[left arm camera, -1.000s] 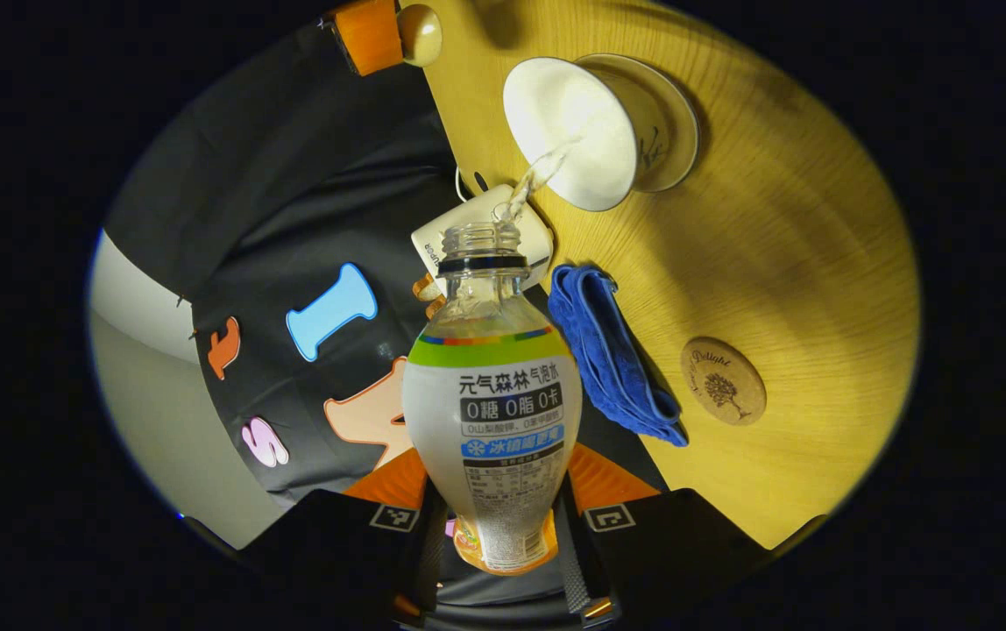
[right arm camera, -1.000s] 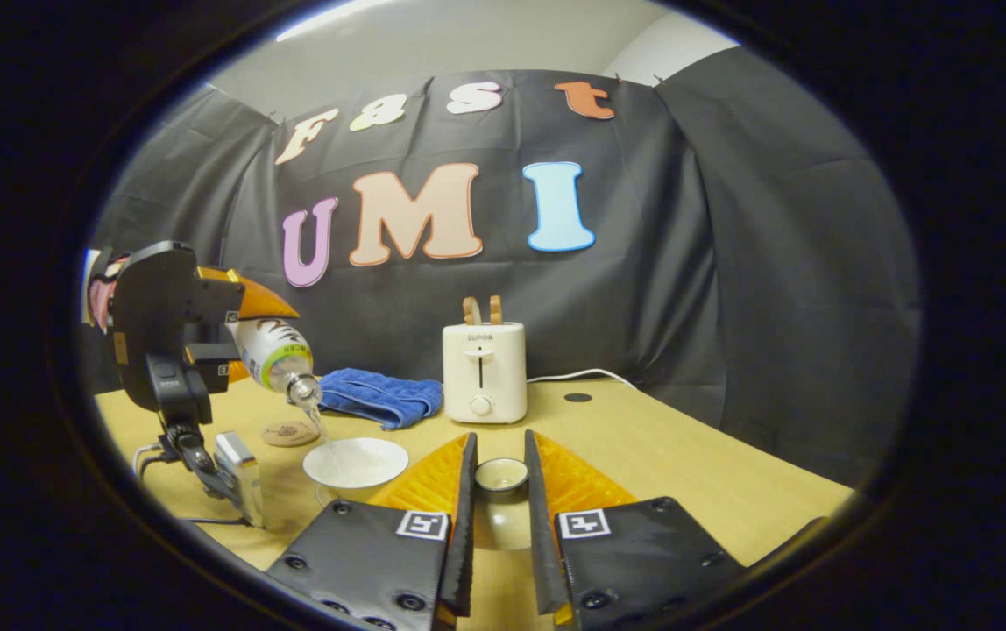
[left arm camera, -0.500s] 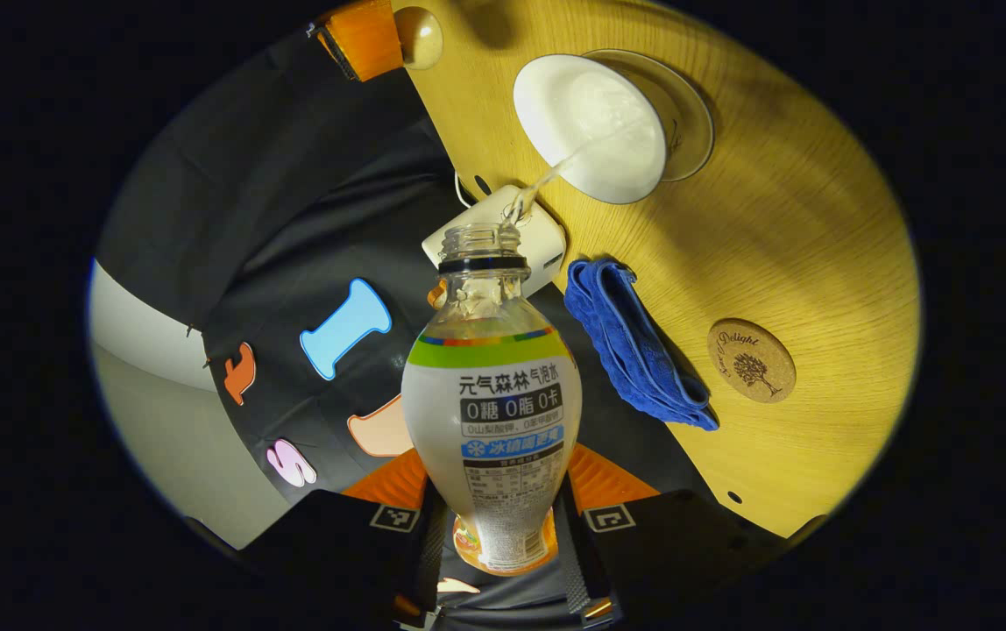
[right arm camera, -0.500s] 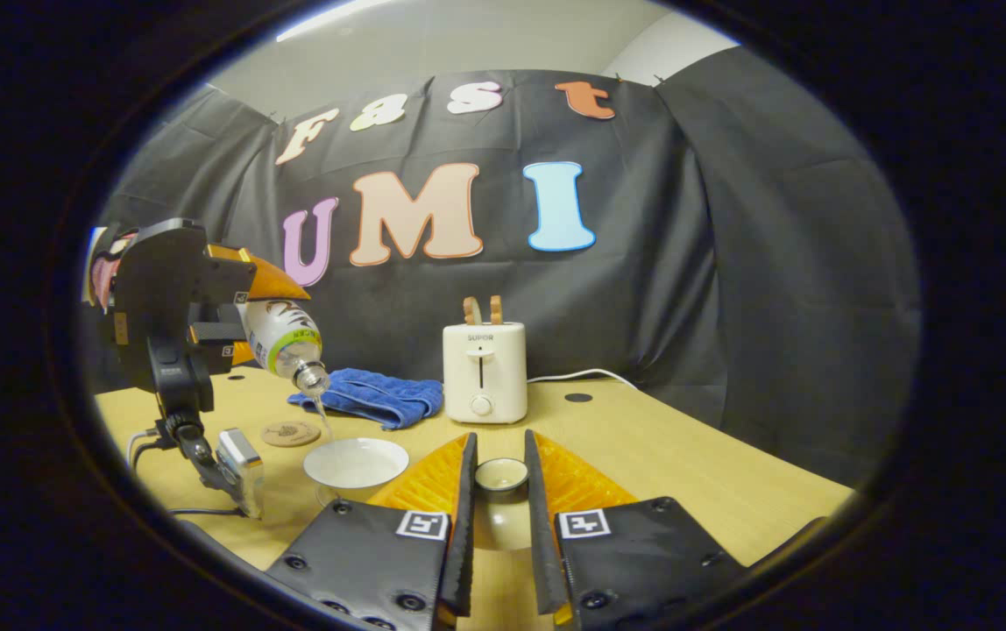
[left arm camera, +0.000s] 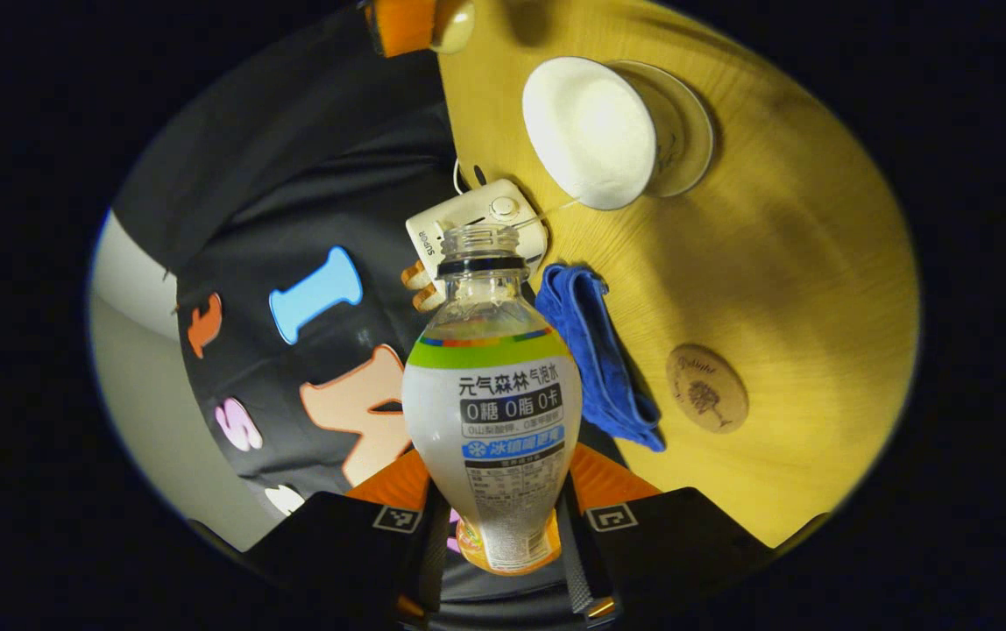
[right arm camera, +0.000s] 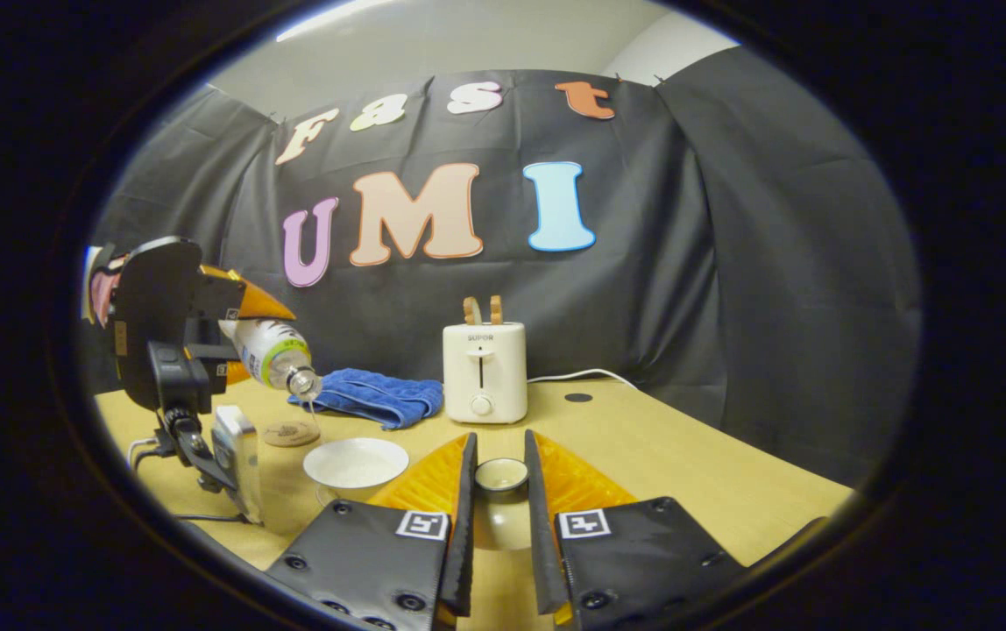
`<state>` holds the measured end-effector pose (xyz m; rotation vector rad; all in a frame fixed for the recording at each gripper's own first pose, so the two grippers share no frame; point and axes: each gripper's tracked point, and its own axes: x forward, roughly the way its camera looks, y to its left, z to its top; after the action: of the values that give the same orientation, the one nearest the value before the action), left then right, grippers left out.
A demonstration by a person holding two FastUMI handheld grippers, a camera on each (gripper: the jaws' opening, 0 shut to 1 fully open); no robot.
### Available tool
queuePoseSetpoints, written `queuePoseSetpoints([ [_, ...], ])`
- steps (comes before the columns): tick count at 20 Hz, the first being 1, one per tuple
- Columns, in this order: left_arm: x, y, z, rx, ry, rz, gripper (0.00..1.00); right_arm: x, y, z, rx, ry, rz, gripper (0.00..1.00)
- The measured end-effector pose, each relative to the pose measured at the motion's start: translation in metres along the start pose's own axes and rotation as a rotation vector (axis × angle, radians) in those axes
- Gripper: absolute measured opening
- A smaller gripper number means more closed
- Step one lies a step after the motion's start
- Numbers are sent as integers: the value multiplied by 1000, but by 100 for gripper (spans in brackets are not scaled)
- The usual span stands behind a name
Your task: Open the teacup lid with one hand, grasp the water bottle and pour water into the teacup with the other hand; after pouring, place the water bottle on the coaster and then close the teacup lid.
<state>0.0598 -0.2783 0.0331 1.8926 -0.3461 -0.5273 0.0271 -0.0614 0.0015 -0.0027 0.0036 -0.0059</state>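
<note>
My left gripper [left arm camera: 497, 480] is shut on the water bottle [left arm camera: 490, 403], which is uncapped and tilted down toward the white teacup [left arm camera: 591, 130] on its saucer [left arm camera: 689, 131]. Only a thin thread of water runs from the bottle's mouth to the cup's rim. In the right gripper view, the left gripper [right arm camera: 177, 326] holds the bottle [right arm camera: 271, 354] above and left of the open teacup [right arm camera: 356, 462]. My right gripper [right arm camera: 500, 457] is shut on the teacup lid [right arm camera: 501, 504], held low over the table right of the cup. The round cork coaster [left arm camera: 706, 388] lies bare.
A folded blue cloth [right arm camera: 371, 395] lies behind the coaster [right arm camera: 290, 432]. A white toaster [right arm camera: 484, 372] with two slices stands at the back, its cord trailing right. The wooden table [right arm camera: 643, 447] ends near the black wall.
The bottle has tipped back toward level and dropped a little; the full stream into the cup has thinned to a thread. The right gripper with the lid has not moved.
</note>
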Motion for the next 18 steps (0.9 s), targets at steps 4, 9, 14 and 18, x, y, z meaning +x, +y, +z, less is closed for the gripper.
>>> queuePoseSetpoints([
  [4,-6,-26,10,-352,-32,-75,53,0,0,0,0,0,0,31],
  [9,-9,-38,20,-773,-67,-132,52,0,0,0,0,0,0,31],
  [14,-27,-13,9,-1194,-127,-59,52,1,1,0,0,-2,7,31],
  [18,-20,-5,-6,-1563,-175,-35,52,0,1,0,-1,0,7,31],
])
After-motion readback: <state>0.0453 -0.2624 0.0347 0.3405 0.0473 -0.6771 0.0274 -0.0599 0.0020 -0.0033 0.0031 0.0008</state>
